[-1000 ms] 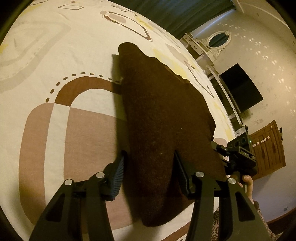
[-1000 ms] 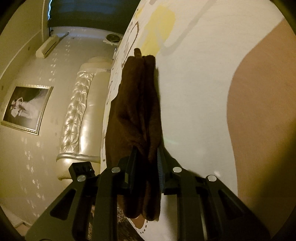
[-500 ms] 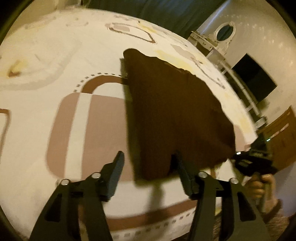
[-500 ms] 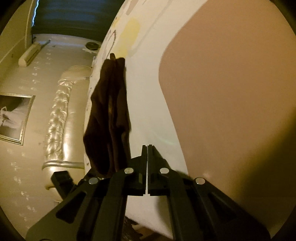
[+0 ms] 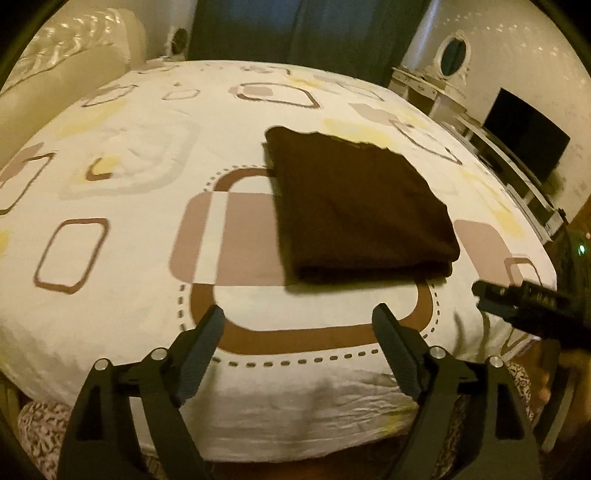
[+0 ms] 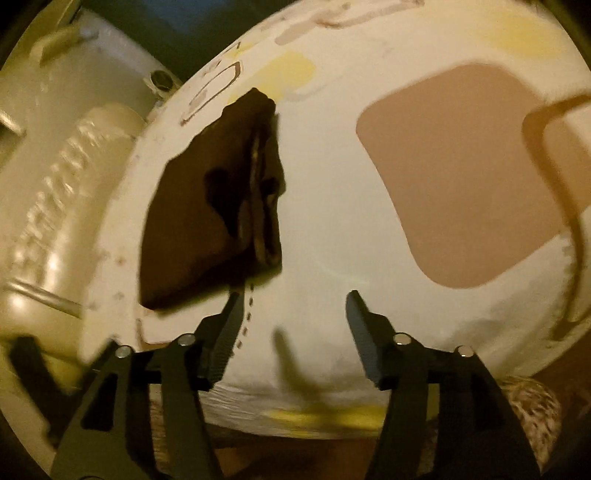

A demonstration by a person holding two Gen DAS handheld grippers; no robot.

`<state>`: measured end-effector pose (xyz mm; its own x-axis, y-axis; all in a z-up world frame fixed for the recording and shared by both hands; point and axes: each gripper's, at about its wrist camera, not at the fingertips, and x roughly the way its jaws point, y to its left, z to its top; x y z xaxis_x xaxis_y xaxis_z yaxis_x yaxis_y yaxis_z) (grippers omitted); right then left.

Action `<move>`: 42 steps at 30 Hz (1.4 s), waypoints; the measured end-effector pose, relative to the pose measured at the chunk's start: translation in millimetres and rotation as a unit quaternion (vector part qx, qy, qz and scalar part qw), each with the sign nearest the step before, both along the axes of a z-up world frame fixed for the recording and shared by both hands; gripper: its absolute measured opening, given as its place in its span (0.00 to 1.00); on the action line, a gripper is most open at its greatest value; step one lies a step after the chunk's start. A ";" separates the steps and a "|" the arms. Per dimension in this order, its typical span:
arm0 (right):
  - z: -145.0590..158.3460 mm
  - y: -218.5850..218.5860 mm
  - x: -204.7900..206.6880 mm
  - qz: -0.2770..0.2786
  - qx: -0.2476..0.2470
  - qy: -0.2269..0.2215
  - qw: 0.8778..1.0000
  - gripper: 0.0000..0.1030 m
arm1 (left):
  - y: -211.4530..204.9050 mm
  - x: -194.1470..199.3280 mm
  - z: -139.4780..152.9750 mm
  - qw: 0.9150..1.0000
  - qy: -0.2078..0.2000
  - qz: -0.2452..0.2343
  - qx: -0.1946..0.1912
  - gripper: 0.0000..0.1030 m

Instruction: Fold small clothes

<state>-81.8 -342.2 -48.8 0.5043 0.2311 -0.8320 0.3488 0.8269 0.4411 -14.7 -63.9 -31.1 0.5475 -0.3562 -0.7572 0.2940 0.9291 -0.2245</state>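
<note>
While the left tongs stand spread wide and hold nothing, they hang over the near edge of the bed, apart from the cloth. At far left in that view a pale tufted headboard rises beside the bed, and dark curtains hang behind it. On the patterned white cover the brown cloth lies folded into a flat, roughly square pad, right of the bed's middle; its near fold rests across a brown rounded frame with a dashed border printed on the cover. Further right stand a white dresser with an oval mirror and a dark screen. At the right edge the right tongs reach in, blurred, just off the bed's corner.

From the right wrist, the headboard fills the left, then the cloth lies on the bed, its layered edges facing the camera. The right tongs are spread and empty, the left tip near the cloth's corner but not touching it
</note>
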 end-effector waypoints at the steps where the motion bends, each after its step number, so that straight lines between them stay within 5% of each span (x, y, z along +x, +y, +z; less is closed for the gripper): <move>1: 1.9 4.4 -3.3 -0.001 -0.013 -0.003 1.000 0.65 | 2.9 -4.5 3.1 1.000 -0.009 0.008 0.001 0.80; 7: 4.6 32.5 -12.2 0.017 -0.097 -0.016 0.995 0.81 | 4.3 -18.8 12.2 0.998 -0.046 0.013 0.032 0.82; 14: 4.7 58.7 -4.6 0.071 -0.190 -0.019 0.979 0.83 | 10.6 -15.8 7.3 0.998 -0.028 0.037 0.037 0.82; 42: -1.6 58.5 -6.2 0.061 -0.185 -0.015 0.981 0.84 | 2.9 -25.0 3.6 0.996 -0.036 0.051 0.064 0.83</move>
